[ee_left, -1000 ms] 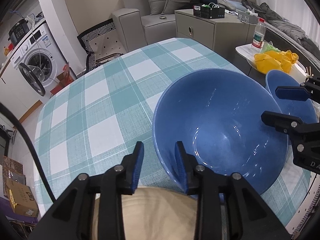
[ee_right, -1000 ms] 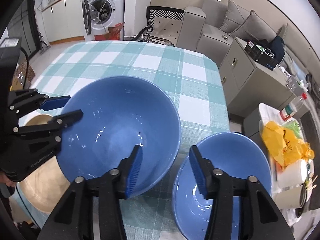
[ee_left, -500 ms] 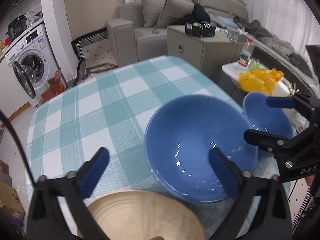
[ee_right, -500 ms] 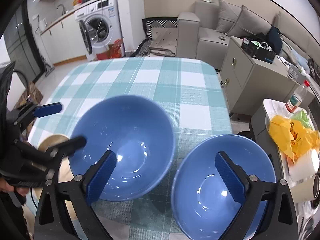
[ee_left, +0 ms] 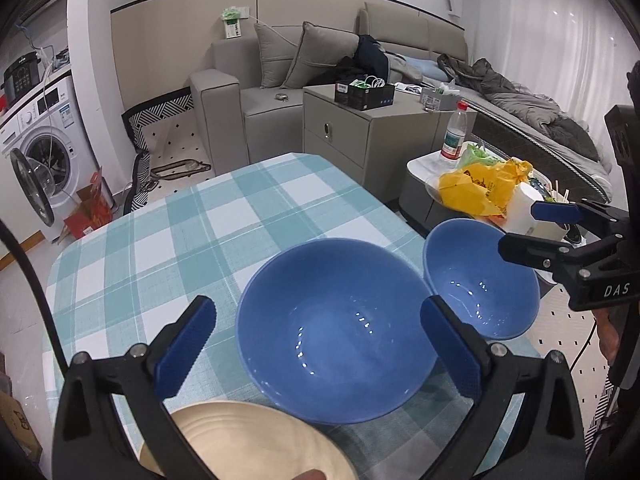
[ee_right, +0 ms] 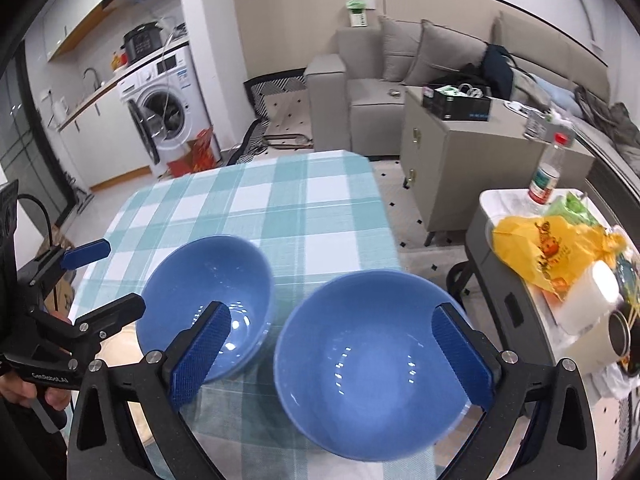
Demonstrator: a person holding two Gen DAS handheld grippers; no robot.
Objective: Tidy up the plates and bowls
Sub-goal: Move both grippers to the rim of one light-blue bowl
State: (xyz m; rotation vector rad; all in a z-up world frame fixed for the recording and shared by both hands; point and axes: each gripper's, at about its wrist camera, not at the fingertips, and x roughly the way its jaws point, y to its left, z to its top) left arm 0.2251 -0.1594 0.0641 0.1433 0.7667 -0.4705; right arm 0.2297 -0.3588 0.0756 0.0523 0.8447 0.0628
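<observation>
Two blue bowls upright side by side on the teal checked tablecloth [ee_left: 208,232]: left bowl [ee_left: 336,332] framed by left gripper [ee_left: 320,344], spread wide, empty; right bowl [ee_right: 372,368] under right gripper [ee_right: 332,356], equally wide; cream plate [ee_left: 248,444] nearest

— The two bowls, what finish? 
— The left blue bowl [ee_left: 336,336] and the right blue bowl [ee_right: 372,376] both look like glazed ceramic, smooth and glossy, with small white glints inside. 
— And the plate? 
— The cream plate [ee_left: 248,440] is smoother in sheen, duller, with faint concentric ridges. 
— The tabletop? 
— The tabletop [ee_left: 192,240] is covered by a woven checked cloth, matt, with a fine visible weave. 
— The tools? 
— Each hand-held gripper, left [ee_left: 320,348] and right [ee_right: 332,356], has matt black plastic arms, metal screw heads, and blue pads [ee_right: 200,356] with a rough, gridded texture.
</observation>
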